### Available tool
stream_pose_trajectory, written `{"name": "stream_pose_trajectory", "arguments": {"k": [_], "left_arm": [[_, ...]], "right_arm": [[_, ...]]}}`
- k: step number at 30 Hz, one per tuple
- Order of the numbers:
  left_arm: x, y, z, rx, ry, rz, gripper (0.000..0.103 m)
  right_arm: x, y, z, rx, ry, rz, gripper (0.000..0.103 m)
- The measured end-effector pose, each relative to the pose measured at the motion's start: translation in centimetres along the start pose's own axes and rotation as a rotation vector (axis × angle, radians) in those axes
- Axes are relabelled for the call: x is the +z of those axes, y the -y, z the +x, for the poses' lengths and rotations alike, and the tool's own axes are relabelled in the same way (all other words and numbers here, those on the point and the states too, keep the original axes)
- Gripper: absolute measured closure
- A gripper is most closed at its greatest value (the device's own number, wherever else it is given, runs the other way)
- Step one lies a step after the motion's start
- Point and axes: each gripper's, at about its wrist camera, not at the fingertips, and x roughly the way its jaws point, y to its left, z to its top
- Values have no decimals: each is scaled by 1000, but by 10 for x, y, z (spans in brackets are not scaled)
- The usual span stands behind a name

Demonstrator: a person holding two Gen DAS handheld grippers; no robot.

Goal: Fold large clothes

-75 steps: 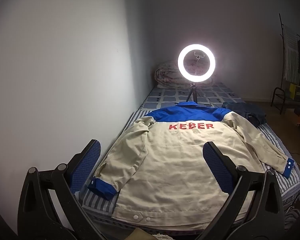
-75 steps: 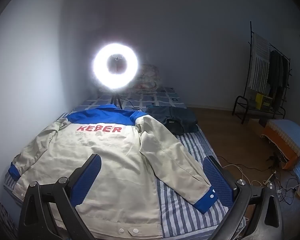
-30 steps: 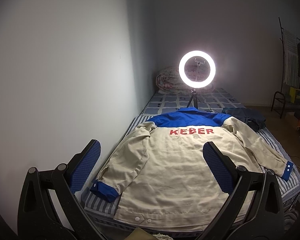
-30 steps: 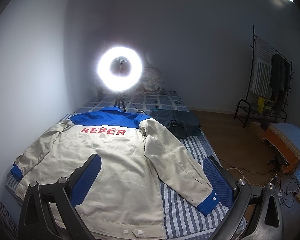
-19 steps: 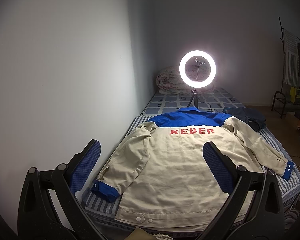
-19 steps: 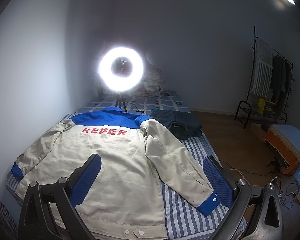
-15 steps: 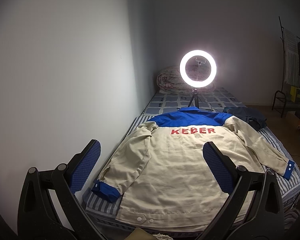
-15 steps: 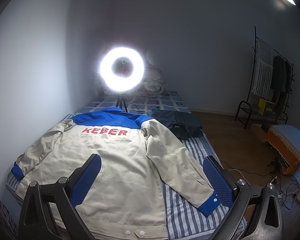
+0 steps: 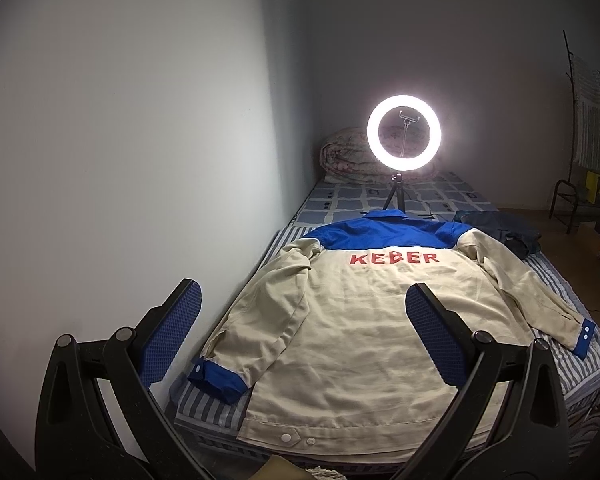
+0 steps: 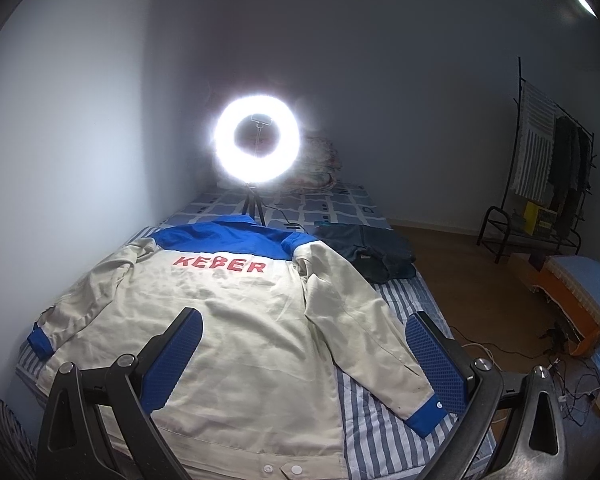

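Jacket point(image 9: 364, 320) lies flat, back up, on bed point(image 10: 380, 432). Both tongs, left point(image 9: 300, 336) & right point(image 10: 304, 356), gape wide, holding nothing. No fold begun; next prob. grab 1 sleeve cuff, swing it inward.

- I see the jacket point(image 9: 364, 332) lying back-up on the bed point(image 9: 416, 196), sleeves spread left and right.
- Ring light point(image 9: 404, 133) stands behind its collar; rolled quilt point(image 9: 340, 158) behind that.
- Folded garment point(image 10: 366, 250) lies beside my right shoulder seam.
- Clothes rack point(image 10: 548, 176) stands far right.
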Motion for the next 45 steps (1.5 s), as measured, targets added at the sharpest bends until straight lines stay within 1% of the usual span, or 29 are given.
{"name": "stream_pose_trajectory", "arguments": {"k": [7, 13, 18, 20, 23, 26, 29, 30, 31, 32, 34, 38, 42, 45], "left_arm": [[-12, -6, 11, 23, -10, 5, 0], [-28, -20, 23, 41, -31, -3, 0], [-60, -46, 34, 56, -83, -39, 0], [-74, -57, 36, 56, -108, -47, 0], [-94, -71, 32, 46, -124, -56, 0], [-109, -83, 25, 23, -129, -88, 0], [-120, -94, 20, -3, -138, -135, 0], [-122, -98, 20, -13, -143, -149, 0], [-125, -100, 20, -24, -149, -160, 2], [-127, -101, 20, -30, -154, -162, 4], [-131, -102, 22, -21, -171, -161, 11], [-143, -109, 27, -13, -213, -201, 13], [-155, -116, 35, 40, -247, -204, 21], [-163, -121, 47, 44, -287, -222, 28]], "right_arm": [[4, -17, 6, 27, -2, -19, 0], [11, -43, 14, 59, -3, -40, 0], [22, -76, 26, 167, 12, -39, 0], [28, -93, 35, 217, -6, -47, 0], [37, -123, 49, 300, -63, -59, 1], [44, -156, 61, 403, -119, -61, 4], [46, -190, 75, 494, -184, -60, 18], [46, -204, 82, 534, -215, -62, 23], [43, -214, 88, 566, -241, -60, 28], [41, -223, 94, 596, -269, -58, 30], [32, -247, 109, 655, -324, -65, 37], [10, -296, 135, 744, -422, -133, 39], [-24, -334, 176, 784, -562, -118, 39], [-55, -358, 218, 781, -662, -70, 38]]}}
